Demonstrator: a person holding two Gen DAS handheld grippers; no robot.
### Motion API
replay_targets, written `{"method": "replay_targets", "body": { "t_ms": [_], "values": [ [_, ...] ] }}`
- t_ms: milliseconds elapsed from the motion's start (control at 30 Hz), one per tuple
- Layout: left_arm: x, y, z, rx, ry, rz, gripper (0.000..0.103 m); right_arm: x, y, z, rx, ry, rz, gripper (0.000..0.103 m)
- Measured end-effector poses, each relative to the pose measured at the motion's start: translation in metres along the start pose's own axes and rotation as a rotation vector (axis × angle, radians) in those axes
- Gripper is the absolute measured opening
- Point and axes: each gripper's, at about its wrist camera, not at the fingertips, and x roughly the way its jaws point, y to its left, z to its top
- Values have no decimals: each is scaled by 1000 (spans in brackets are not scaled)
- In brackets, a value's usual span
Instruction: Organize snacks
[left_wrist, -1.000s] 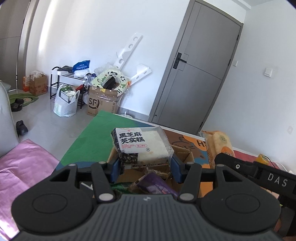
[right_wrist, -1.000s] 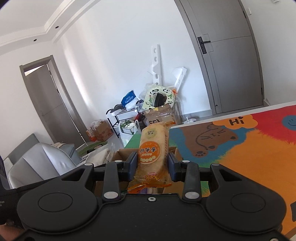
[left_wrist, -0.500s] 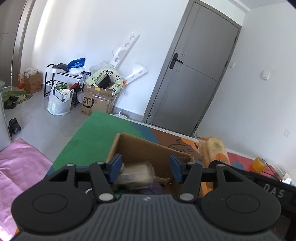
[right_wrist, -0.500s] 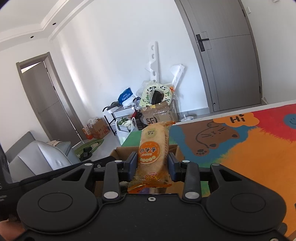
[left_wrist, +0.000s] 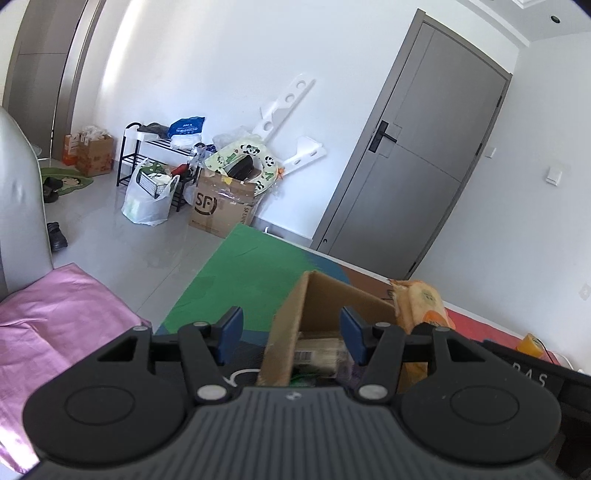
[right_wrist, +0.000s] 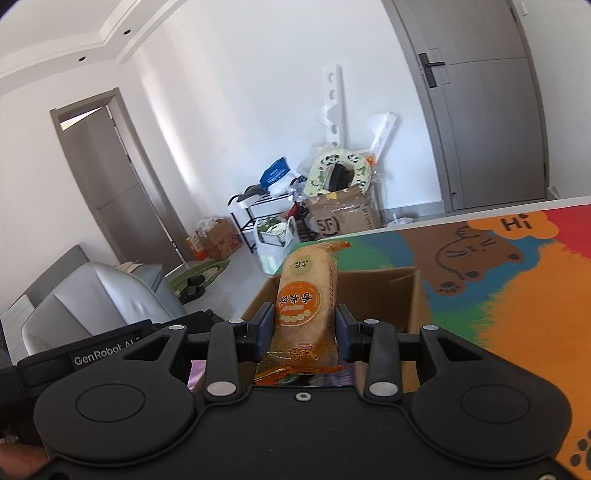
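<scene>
While the right gripper (right_wrist: 304, 330) has its fingers (right_wrist: 266, 328) clamped on an orange bread packet (right_wrist: 304, 302), holding it upright by its lower half, the left gripper (left_wrist: 291, 336) stands with its fingers (left_wrist: 231, 332) apart and nothing pressed between them. Seen from the left wrist, the near wall of a cardboard box (left_wrist: 284, 332) sits in that gap, but neither pad touches it.

Down inside the box lies a pale wrapped cake pack (left_wrist: 319, 352), blurred, with a barcode showing. It rests on other wrappers I cannot make out. In the right wrist view the box stands open just past the bread packet, on a bench covered by a bright cartoon mat (right_wrist: 517, 295). The left gripper's body shows at the lower left of that view, close beside the right one.

Judging by this, the cake pack is stowed and the bread packet is next to go in.

Several things could go wrong. The hold is low on a soft, tall packet, so a quick tilt may let the top flop and catch the box rim. Squeezing harder would likely crush the bread. The two grippers are close together over one small opening, so they might knock each other if both move at once. The left fingers straddle the box wall, and pulling sideways could drag or tip the light box along the mat. Letting go too high may leave the packet leaning on the edge, not inside.
</scene>
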Motion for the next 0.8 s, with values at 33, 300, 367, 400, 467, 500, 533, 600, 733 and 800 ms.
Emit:
{"method": "replay_targets", "body": {
  "t_ms": [33,300,367,400,467,500,533,600,733,800],
  "values": [
    [-1,2,-1,-2,-1,-2,56,1,3,-1,-5,7,14,38],
    [-4,5,-4,-17,1,-4,57,-14,-10,-4,39,-9,-32,78],
    [-4,3,-7,-17,11,-13,56,-21,-17,-6,51,-12,-50,83],
    [-5,0,-8,-11,14,-18,56,-25,-19,-7,50,-16,-59,84],
    [-5,-7,-12,3,21,-23,57,-32,-23,-9,48,-17,-69,86],
    [-4,-10,-13,6,30,-23,56,-36,-27,-10,53,-19,-73,87],
    [-5,-13,-15,9,40,-24,57,-39,-29,-11,57,-22,-77,87],
    [-6,-19,-18,18,47,-25,57,-45,-33,-14,64,-26,-87,88],
    [-12,-31,-23,34,45,-36,57,-58,-42,-18,84,-40,-100,88],
    [-16,-36,-26,38,50,-43,57,-65,-45,-20,89,-47,-107,88]
  ]
}}
